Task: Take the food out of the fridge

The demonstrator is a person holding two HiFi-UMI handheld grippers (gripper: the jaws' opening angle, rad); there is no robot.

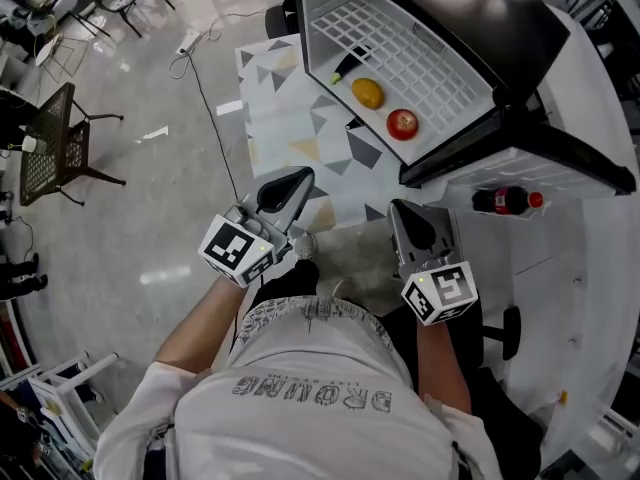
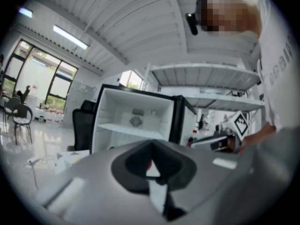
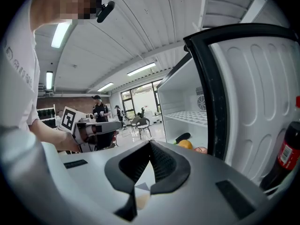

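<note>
The fridge [image 1: 420, 58] stands open at the upper right of the head view. On its bottom shelf lie a yellow-orange fruit [image 1: 368, 92], a red apple [image 1: 402, 123] and a dark long vegetable [image 1: 345, 65]. The right gripper view shows the same three: fruit [image 3: 185, 144], apple [image 3: 200, 150], vegetable [image 3: 182, 138]. A cola bottle [image 1: 508, 200] sits in the door rack. My left gripper [image 1: 300, 176] and right gripper [image 1: 400, 208] are held side by side short of the fridge, both shut and empty. The fridge [image 2: 136, 121] lies ahead of the left gripper [image 2: 151, 144]; the right gripper [image 3: 150, 143] points past the door edge.
A patterned mat [image 1: 290, 118] covers the floor before the fridge. The open door [image 1: 560, 168] and its cola bottle [image 3: 286, 158] are close on the right. A mesh chair [image 1: 55, 148] and a cable [image 1: 205, 78] are at the left. A black office chair [image 2: 82, 125] stands beside the fridge.
</note>
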